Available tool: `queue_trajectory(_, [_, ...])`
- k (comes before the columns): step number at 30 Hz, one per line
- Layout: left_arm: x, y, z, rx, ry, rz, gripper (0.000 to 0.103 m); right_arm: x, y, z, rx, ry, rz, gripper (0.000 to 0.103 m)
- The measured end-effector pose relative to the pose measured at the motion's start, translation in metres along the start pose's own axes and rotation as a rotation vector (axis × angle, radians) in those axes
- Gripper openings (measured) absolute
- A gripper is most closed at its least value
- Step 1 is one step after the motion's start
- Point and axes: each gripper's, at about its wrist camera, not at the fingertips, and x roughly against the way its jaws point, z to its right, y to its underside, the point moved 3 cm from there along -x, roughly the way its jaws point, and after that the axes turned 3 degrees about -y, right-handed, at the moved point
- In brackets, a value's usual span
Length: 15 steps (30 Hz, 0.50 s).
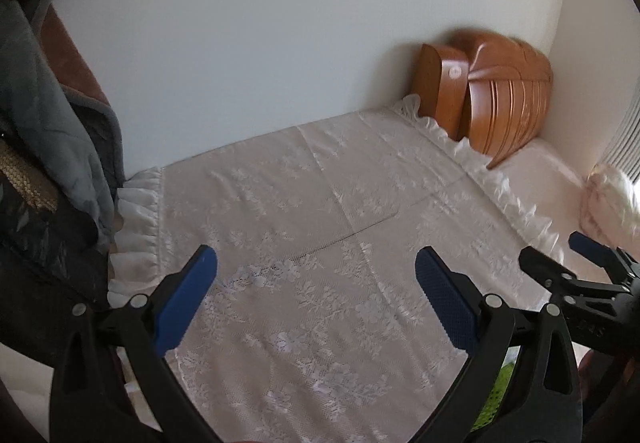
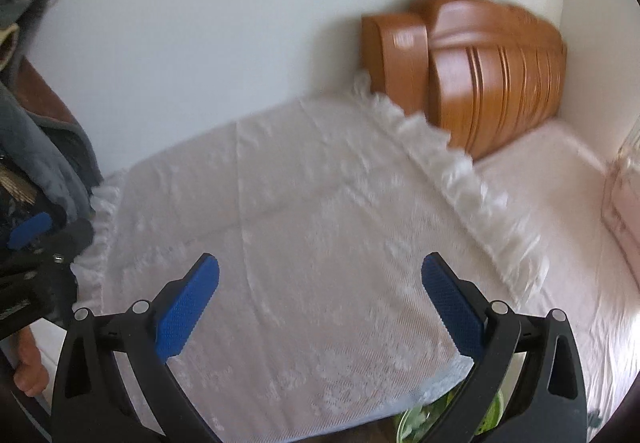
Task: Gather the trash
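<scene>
My left gripper [image 1: 316, 263] is open and holds nothing, hovering over a white lace bedspread [image 1: 304, 203]. My right gripper [image 2: 320, 267] is open too, with only the same bedspread [image 2: 312, 211] between its blue pads. Each gripper shows in the other's view: the right gripper [image 1: 554, 249] at the right edge, the left gripper [image 2: 52, 235] at the left edge. A green object [image 2: 448, 415] with pale bits inside peeks out below the bed's near edge, mostly hidden; a green patch [image 1: 496, 395] shows behind my left gripper's right finger. No loose trash lies on the bed.
A wooden headboard [image 1: 496, 95] stands at the far right against the white wall. Grey clothing [image 1: 52, 123] and something dark and shiny [image 1: 36, 251] hang at the left. A pale pillow [image 1: 608, 199] lies by the window. A hand [image 2: 28, 371] shows at lower left.
</scene>
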Motion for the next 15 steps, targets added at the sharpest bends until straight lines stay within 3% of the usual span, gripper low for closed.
queue_trajectory(7, [0.020, 0.013, 0.022, 0.034, 0.026, -0.029, 0.095, 0.054, 0.003, 0.001, 0.066, 0.013, 0.078, 0.101])
queue_trajectory(15, [0.043, 0.032, 0.045, 0.056, 0.004, -0.041, 0.095, 0.085, 0.023, 0.008, 0.120, 0.003, 0.094, 0.101])
